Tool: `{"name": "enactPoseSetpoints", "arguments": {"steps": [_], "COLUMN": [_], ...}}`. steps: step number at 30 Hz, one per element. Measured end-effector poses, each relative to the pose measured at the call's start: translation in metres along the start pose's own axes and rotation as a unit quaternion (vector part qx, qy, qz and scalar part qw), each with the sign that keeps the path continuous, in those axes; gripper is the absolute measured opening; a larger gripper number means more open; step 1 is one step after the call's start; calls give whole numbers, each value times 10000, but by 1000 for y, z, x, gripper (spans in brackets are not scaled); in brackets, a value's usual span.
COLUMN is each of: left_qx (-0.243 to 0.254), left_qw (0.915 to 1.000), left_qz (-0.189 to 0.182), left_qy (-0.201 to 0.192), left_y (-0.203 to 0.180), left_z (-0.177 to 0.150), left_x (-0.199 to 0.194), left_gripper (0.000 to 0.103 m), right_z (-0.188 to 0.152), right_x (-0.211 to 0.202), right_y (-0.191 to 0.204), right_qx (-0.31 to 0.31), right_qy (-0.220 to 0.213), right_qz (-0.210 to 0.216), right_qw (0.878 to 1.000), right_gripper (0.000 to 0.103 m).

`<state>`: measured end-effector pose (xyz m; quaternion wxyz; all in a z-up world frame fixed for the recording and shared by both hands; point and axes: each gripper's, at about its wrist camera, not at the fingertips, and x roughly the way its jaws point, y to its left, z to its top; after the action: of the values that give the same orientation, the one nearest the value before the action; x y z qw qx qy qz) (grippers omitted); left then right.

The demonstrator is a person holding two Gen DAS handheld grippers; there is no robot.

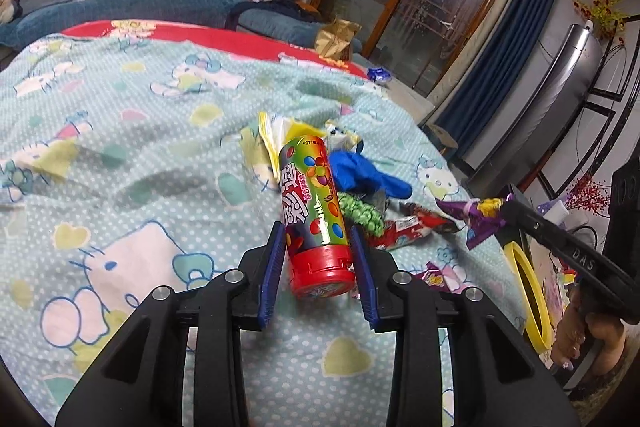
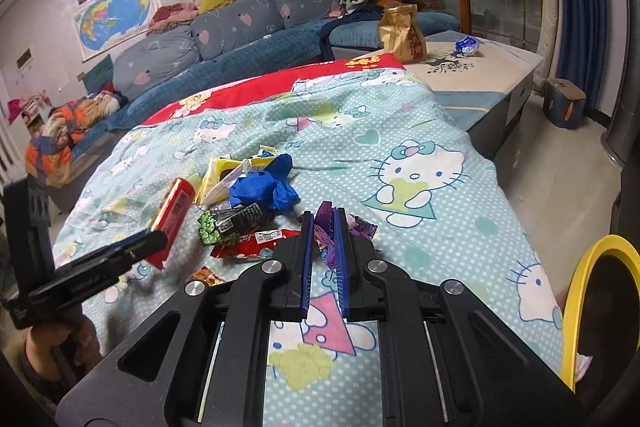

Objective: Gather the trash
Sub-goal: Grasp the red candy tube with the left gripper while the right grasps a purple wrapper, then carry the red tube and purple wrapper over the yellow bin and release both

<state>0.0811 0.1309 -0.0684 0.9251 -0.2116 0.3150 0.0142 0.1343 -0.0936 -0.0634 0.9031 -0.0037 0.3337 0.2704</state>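
My left gripper (image 1: 318, 239) is shut on a candy tube (image 1: 314, 211) with a red cap, held over the Hello Kitty bedsheet (image 1: 140, 155); the tube also shows in the right wrist view (image 2: 172, 223). My right gripper (image 2: 323, 227) is shut on a purple wrapper (image 2: 326, 235), seen in the left wrist view (image 1: 476, 217) too. A trash pile lies on the sheet: blue crumpled plastic (image 2: 266, 187), a yellow packet (image 2: 218, 177), a green-and-black wrapper (image 2: 232, 221), a red wrapper (image 2: 252, 243).
A yellow-rimmed black bin (image 2: 600, 307) stands at the bed's right side. A gold snack bag (image 2: 400, 33) and a blue wrapper (image 2: 467, 46) sit on a low cabinet beyond the bed. A sofa (image 2: 224, 35) lies behind.
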Motion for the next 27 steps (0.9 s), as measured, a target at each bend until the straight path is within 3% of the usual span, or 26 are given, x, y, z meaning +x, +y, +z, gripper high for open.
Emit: {"name": "enactPoseSetpoints", "arguments": {"steps": [11,27], "left_qx": [211,657], "left_qw": [9993,9961], "left_qz": [-181,-530], "left_qy": [-249,-257], "left_y": [-24,-70], "left_z": [8,2], "left_x": [-21,-28], "left_gripper": [32,31], "right_z": [-5,-8], "right_x": [-22,-54], "right_y": [-2,-16], "right_qx": [42,200], "right_qy": [-118,-288], "right_qz": [68,81], "right_qw": [9999,9994], "right_gripper": [7,7]}}
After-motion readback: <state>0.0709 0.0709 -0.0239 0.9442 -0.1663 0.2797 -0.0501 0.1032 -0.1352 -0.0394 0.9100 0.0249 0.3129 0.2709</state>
